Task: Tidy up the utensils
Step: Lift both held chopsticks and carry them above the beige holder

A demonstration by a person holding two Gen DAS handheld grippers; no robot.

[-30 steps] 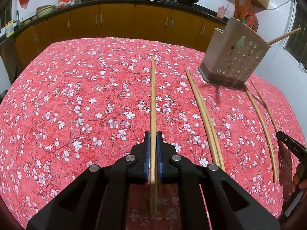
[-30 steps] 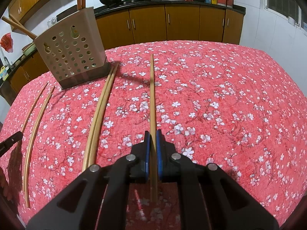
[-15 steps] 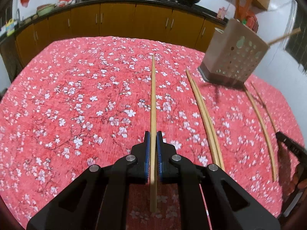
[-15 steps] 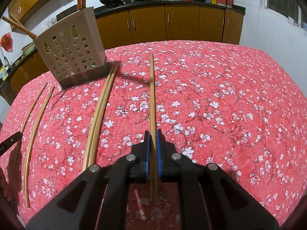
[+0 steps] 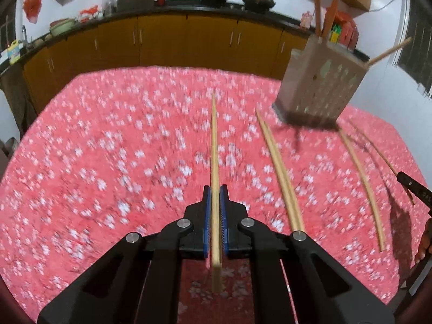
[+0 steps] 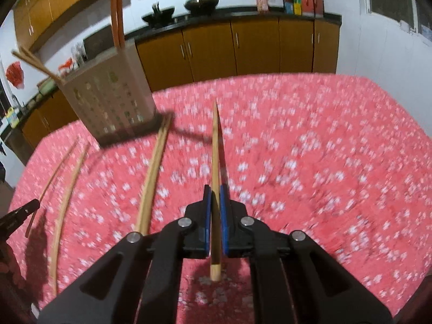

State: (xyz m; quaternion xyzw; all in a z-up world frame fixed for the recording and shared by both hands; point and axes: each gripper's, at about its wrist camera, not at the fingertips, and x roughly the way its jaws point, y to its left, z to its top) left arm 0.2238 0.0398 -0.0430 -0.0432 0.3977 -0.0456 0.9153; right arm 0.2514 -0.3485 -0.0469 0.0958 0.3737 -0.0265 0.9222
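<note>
Chopsticks: I've got one chopstick (image 5: 214,162) pinched in my left gripper (image 5: 215,197) & another chopstick (image 6: 215,167) clamped in my right gripper (image 6: 215,197), both jaws closed on the sticks, held above the red floral cloth (image 5: 108,162). Perforated holder (image 6: 108,102) sits ahead w/ a few sticks already in; a loose pair (image 5: 280,172) + two singles lie on the cloth nearby. Risk IMO: sticks poke far past my pads, so a fast swing could pivot them, miss the opening or knock the holder over.

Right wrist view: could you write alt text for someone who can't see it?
The right gripper is shut on a chopstick above a red floral tablecloth. Left of it, more chopsticks lie near a perforated utensil holder.
</note>
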